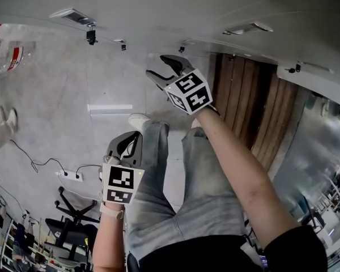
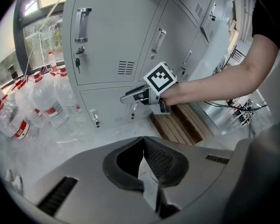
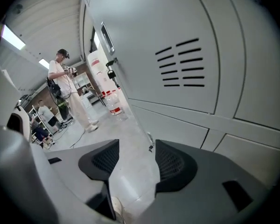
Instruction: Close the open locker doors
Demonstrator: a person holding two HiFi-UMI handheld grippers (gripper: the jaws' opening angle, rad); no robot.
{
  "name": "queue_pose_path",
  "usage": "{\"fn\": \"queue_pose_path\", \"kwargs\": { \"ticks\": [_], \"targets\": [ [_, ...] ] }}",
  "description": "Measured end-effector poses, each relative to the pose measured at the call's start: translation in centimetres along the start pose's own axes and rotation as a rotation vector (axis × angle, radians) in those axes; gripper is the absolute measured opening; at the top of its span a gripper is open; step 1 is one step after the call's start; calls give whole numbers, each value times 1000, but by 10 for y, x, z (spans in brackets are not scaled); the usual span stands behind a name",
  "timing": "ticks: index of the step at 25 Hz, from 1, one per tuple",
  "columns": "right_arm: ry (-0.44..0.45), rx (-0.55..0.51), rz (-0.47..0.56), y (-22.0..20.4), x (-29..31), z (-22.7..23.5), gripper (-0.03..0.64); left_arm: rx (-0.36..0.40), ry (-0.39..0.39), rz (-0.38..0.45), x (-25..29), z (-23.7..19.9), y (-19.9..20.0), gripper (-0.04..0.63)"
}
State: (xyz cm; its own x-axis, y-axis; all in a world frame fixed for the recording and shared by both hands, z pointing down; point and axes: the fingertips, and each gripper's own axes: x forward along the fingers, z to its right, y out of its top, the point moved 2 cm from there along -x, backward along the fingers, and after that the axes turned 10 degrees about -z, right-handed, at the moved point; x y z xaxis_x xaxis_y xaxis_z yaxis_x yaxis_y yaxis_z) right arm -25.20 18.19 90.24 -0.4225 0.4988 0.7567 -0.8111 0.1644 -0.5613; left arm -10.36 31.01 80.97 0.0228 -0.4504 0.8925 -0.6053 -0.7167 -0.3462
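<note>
Lockers (image 2: pixel 112 41) fill the far side, grey doors in two tiers; the person stands just in front of them, legs (image 1: pixel 204 197) visible in the head view. Right gripper (image 1: pixel 157 66) is stretched out toward the lower door (image 2: pixel 109 104), nose close to its face. It makes sense as the lead tool, since pushing a door shut needs no grip. Its jaws stand apart with nothing between them; the right gripper view shows only floor and a vented door (image 3: pixel 186 59) past the pads. Left gripper (image 2: pixel 143 146) hangs back nearer the body, jaws pressed together and empty. It's probably parked low, out of the right arm's path, while its camera covers the reach. Can't tell from these angles whether the lower door is ajar or already flush, because lens distortion hides the seam. The upper doors beside it look closed. Water bottles (image 2: pixel 42 101) sit on the floor left of the lockers and a wooden slat platform (image 2: pixel 177 125) lies to the right, both clear of the door swing as far as I can judge. Bystander (image 3: pixel 67 92) stands well away on the far left. Next move, my guess: a flat push with the jaw tips on the door face.
</note>
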Motion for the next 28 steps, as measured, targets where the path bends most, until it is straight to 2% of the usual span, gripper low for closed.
{"fn": "queue_pose_path", "kwargs": {
  "ticks": [6, 9, 14, 20, 28],
  "targets": [
    [-16, 45, 77, -9, -68, -9, 107, 29, -5, 23, -6, 28, 18, 20],
    [-33, 67, 96, -19, -105, -14, 52, 42, -5, 41, -13, 41, 29, 20],
    [-46, 102, 130, -30, -168, -27, 32, 52, 7, 100, -30, 63, 53, 20],
    [-57, 113, 197, -24, -247, -43, 32, 36, -19, 188, -55, 94, 89, 18],
    [-119, 113, 314, 7, -368, -55, 31, 114, -33, 263, -107, 141, 144, 18]
  ]
}}
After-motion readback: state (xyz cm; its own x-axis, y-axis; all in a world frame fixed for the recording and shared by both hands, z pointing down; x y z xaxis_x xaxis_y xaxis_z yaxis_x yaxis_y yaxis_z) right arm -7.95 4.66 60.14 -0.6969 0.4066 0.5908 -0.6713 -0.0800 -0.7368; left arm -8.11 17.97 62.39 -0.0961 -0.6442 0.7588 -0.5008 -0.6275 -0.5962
